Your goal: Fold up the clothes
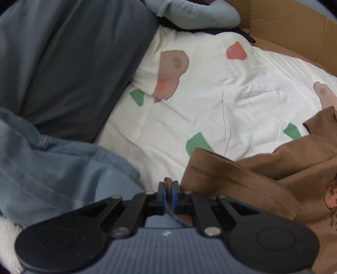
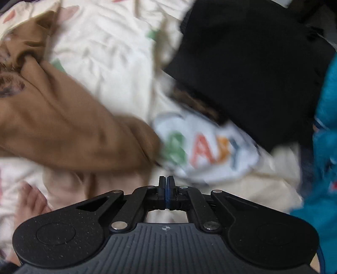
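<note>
**Brown garment lies crumpled on the patterned bedsheet, both grippers nearly closed**

The brown garment (image 1: 263,179) lies rumpled on a white bedsheet (image 1: 210,94) printed with green, red and tan shapes. In the left wrist view it fills the lower right, one folded edge reaching toward the left gripper (image 1: 169,185). That gripper's jaws stand almost together, with only a narrow slit between them; a small bit of brown shows at their tips, though whether it is pinched cloth is hard to tell. A pair of blue jeans (image 1: 52,168) is heaped at the lower left, partly under the gripper, and a dark grey garment (image 1: 69,63) lies above it. A pale blue garment (image 1: 189,14) is bunched at the top edge, beside a cardboard box (image 1: 284,25).

The right wrist view is blurred. The right gripper (image 2: 166,181) has its jaws pressed together with nothing between them. The brown garment spreads across the left. To the right of it lies a white garment with coloured letters (image 2: 206,151), partly under a black garment (image 2: 252,69). Teal fabric (image 2: 326,137) runs down the right edge. A bare foot (image 2: 31,202) shows at the lower left.
</note>
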